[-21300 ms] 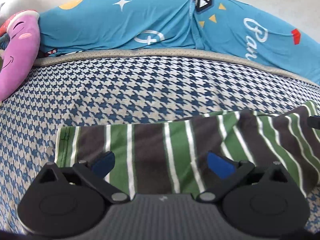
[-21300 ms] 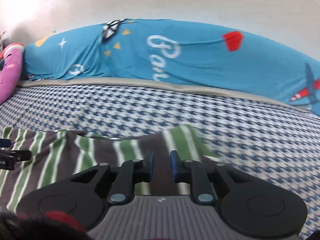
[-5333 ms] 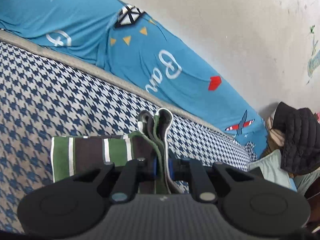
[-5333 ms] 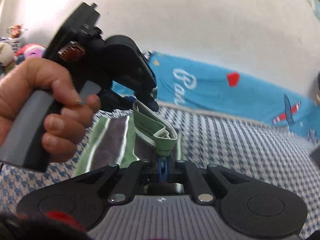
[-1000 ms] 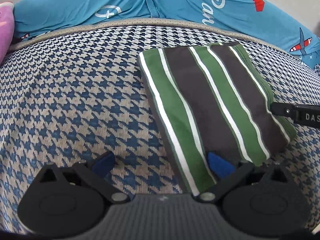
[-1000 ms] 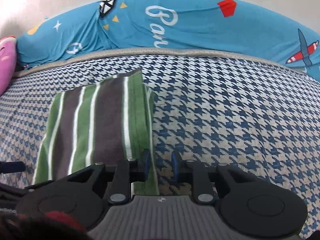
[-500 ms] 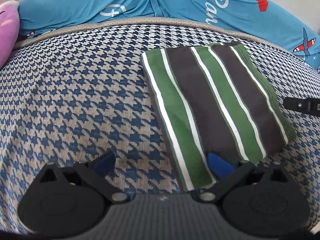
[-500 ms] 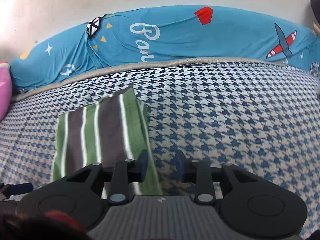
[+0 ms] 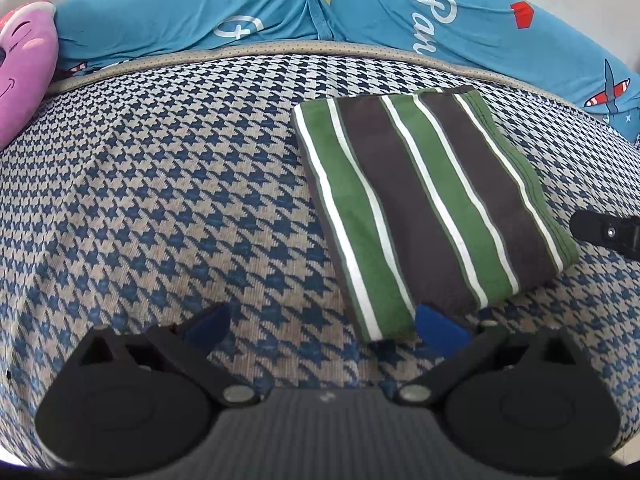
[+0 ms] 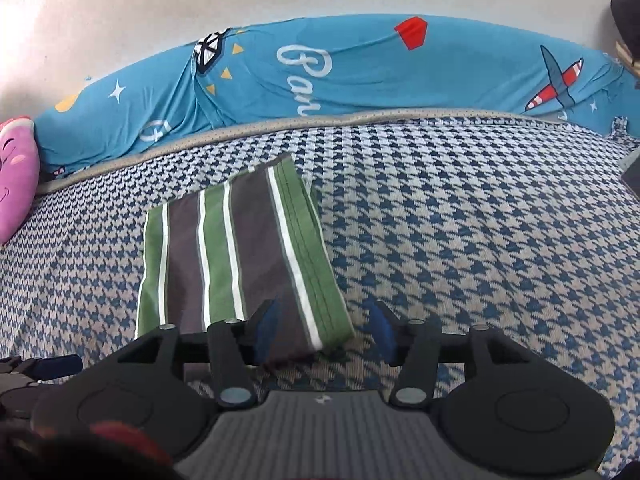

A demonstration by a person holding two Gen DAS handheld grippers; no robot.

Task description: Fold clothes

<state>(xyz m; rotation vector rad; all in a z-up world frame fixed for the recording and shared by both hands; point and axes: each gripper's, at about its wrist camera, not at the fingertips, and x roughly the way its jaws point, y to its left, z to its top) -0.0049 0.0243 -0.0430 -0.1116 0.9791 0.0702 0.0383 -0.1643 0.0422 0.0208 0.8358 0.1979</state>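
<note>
A green, brown and white striped garment (image 9: 424, 204) lies folded into a flat rectangle on the houndstooth bed cover (image 9: 160, 208). It also shows in the right wrist view (image 10: 236, 256). My left gripper (image 9: 320, 326) is open and empty, just short of the garment's near corner. My right gripper (image 10: 324, 330) is open and empty, its jaws spread around the garment's near right corner without gripping it. The right gripper's tip (image 9: 604, 232) shows at the right edge of the left wrist view.
A blue printed cushion (image 9: 320, 4) runs along the wall at the back, also in the right wrist view (image 10: 320, 68). A pink plush toy (image 9: 20, 68) lies at the far left. Dark items (image 10: 626, 20) sit at the far right.
My right gripper has opened from nearly shut and drawn back from the garment. Both grippers have pulled back a little; the folded garment has stayed put.
</note>
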